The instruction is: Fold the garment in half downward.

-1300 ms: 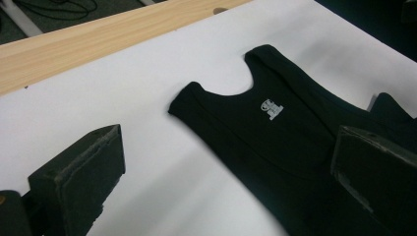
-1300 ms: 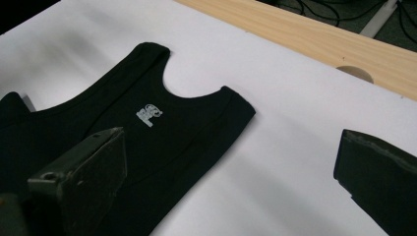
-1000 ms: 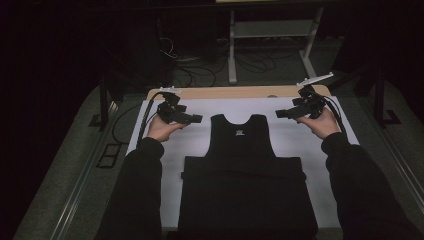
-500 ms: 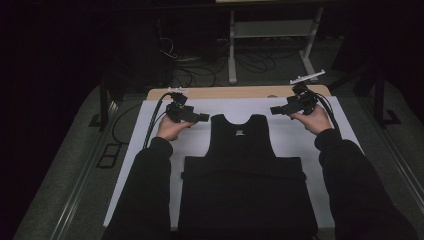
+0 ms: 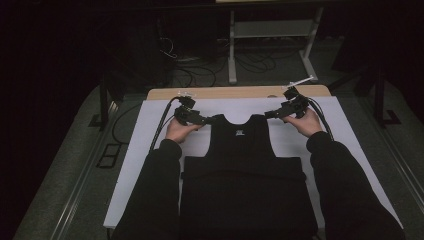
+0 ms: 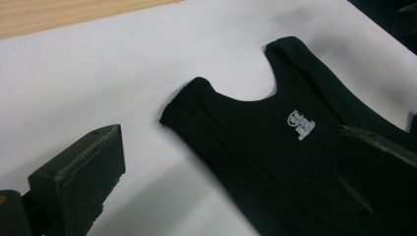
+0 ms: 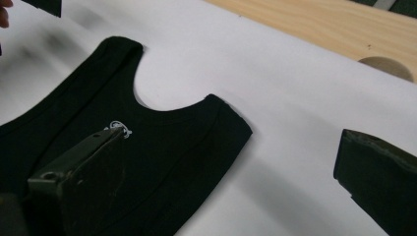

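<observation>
Left gripper view: the jaws of the left gripper (image 6: 231, 172) are spread wide and nothing is held between them. The near shoulder strap (image 6: 189, 105) of the black vest (image 6: 275, 162) is seen ahead of the gap, closer to the right-hand jaw, which stands over the vest's chest. The white logo (image 6: 301, 123) is seen just below the neckline.

In the right gripper view, the right gripper (image 7: 221, 191) is likewise released, with its jaws well apart. The other shoulder strap (image 7: 228, 125) lies in the gap ahead, and one jaw stands over the vest's body while the other stands over bare white sheet (image 7: 305, 98).

In the high view, the vest is laid flat on the white sheet with its long axis running from the person toward the far edge of the wooden table (image 5: 235, 92), straps at the far end. The left gripper (image 5: 202, 119) is placed just beside the left strap and the right gripper (image 5: 272, 114) just beside the right strap, each pointed inward at the vest. Each strap is nearer to the gripper on its own side.

The coming move is judged to be a paired pinch of the two straps. Neither strap is yet gripped.
</observation>
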Demonstrator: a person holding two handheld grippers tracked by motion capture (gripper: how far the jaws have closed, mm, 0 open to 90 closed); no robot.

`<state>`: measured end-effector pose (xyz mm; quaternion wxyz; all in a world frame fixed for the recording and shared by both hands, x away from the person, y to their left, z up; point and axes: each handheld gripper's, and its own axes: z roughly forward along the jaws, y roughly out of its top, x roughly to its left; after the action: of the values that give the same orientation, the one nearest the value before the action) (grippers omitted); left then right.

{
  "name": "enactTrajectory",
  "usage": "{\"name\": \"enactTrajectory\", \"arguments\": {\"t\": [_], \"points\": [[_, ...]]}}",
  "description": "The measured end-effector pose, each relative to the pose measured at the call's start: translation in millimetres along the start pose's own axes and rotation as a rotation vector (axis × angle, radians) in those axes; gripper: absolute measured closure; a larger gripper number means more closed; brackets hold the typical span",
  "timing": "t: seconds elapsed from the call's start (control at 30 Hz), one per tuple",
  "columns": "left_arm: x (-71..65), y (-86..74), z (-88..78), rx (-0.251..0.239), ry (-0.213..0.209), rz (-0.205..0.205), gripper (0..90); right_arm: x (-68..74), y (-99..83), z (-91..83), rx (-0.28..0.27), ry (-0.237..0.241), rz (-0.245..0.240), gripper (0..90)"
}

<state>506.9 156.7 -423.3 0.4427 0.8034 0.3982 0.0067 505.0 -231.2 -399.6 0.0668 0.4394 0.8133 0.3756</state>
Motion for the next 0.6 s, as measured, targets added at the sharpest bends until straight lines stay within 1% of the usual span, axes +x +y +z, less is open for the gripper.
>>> {"name": "enactTrajectory", "arguments": {"t": [0.13,0.2,0.27,0.3,0.4,0.47,0.53,0.6], "points": [[-0.4,0.7,2.1,0.012,0.018,-0.022,0.0,1.0,-1.6,8.2,0.017,-0.006,0.008,0.0],[0.2,1.0,2.6,0.001,0.021,-0.041,0.2,1.5,-2.5,11.8,0.023,-0.01,0.008,0.9],[1.2,0.6,2.7,-0.006,0.026,-0.048,4.1,2.2,-3.6,15.6,0.023,-0.004,0.008,3.7],[1.8,0.0,3.6,-0.006,0.031,-0.051,4.6,2.4,-3.9,16.8,0.02,-0.003,0.006,5.0],[2.6,-1.1,6.2,0.006,0.044,-0.052,5.3,4.2,-5.0,20.9,0.016,0.0,0.013,9.5],[2.8,-1.6,7.5,0.0,0.045,-0.055,6.5,4.8,-6.1,23.8,0.018,-0.008,0.019,12.2],[2.4,-2.2,9.6,0.002,0.052,-0.054,9.2,5.6,-7.1,25.9,0.018,-0.019,0.023,13.2],[1.6,-3.7,12.7,0.012,0.044,-0.054,10.0,5.7,-8.1,28.3,0.016,-0.019,0.033,13.4]]}}
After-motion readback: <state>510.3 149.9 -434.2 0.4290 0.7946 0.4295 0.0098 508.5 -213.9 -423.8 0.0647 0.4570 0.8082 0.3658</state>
